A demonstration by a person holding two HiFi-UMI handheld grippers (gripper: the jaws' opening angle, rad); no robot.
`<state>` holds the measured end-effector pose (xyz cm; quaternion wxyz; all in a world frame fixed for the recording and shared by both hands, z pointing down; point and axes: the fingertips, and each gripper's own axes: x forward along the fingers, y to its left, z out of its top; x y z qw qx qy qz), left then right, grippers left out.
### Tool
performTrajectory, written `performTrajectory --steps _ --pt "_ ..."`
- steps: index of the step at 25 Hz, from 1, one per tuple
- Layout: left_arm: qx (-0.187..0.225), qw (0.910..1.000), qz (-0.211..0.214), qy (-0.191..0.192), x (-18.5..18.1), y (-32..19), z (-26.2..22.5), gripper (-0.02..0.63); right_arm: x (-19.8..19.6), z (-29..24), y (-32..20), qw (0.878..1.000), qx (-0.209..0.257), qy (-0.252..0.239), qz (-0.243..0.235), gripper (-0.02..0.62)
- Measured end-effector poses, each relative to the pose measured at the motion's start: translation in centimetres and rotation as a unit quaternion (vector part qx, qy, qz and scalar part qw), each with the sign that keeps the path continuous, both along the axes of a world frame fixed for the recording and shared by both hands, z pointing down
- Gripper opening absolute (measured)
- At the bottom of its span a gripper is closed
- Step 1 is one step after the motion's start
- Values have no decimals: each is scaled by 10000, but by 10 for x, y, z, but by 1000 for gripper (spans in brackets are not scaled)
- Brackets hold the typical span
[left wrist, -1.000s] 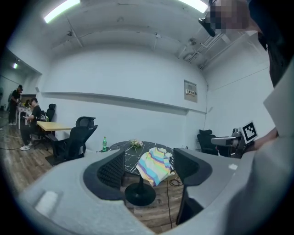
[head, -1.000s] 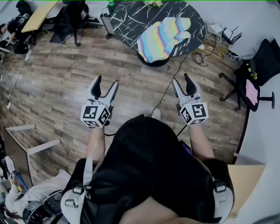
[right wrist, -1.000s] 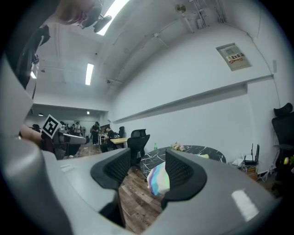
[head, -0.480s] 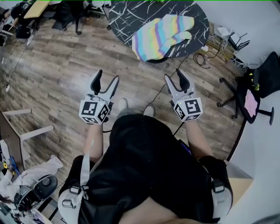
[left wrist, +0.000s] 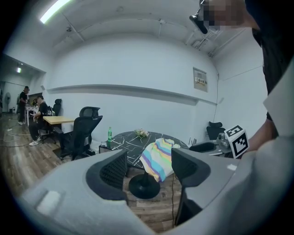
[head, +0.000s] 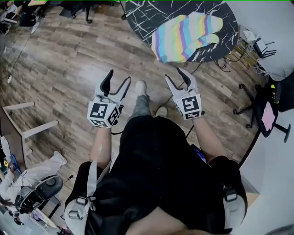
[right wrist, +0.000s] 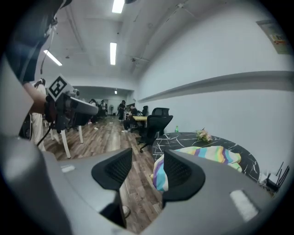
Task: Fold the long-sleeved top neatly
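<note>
The long-sleeved top (head: 183,37), striped in pastel rainbow colours, lies on a round black marble table (head: 147,13) and hangs over its near edge. Both grippers are held in the air over the wooden floor, well short of the table. My left gripper (head: 118,78) is open; its jaws have just been closing a little, with nothing between them. The same holds for my right gripper (head: 175,75). In the left gripper view the top (left wrist: 156,158) shows far off between the jaws of the left gripper (left wrist: 149,167). The right gripper (right wrist: 144,172) frames the top (right wrist: 202,153) too.
The table stands on a black pedestal foot (left wrist: 144,186). Cables (head: 220,62) trail on the floor to its right, near a black office chair (head: 271,105). A white desk frame (head: 27,131) stands at left. Office chairs (left wrist: 82,131) and people at desks are farther back.
The person has stepped towards the table, one foot now forward between the grippers. Both grippers have come closer together and lower; the right one has turned inward.
</note>
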<state>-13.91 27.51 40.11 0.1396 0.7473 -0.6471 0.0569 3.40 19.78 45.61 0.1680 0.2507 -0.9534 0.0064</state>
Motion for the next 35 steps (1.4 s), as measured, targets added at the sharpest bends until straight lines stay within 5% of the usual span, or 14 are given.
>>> performTrajectory --steps 6,20,30,35 --pt "-200 9997 -72 71 -32 -7 14 301 -35 49 -22 9981 -186 593 -37 216" --pt "-807 9965 -21 216 -85 -35 59 293 -68 170 -70 9730 -533 2059 899 206" --pt "-1144 9930 175 213 -97 -59 83 287 -74 203 -88 9581 -149 2422 1520 175" --pt "-1209 9919 288 250 -92 -68 91 281 -69 194 -91 9578 -130 2273 1756 58"
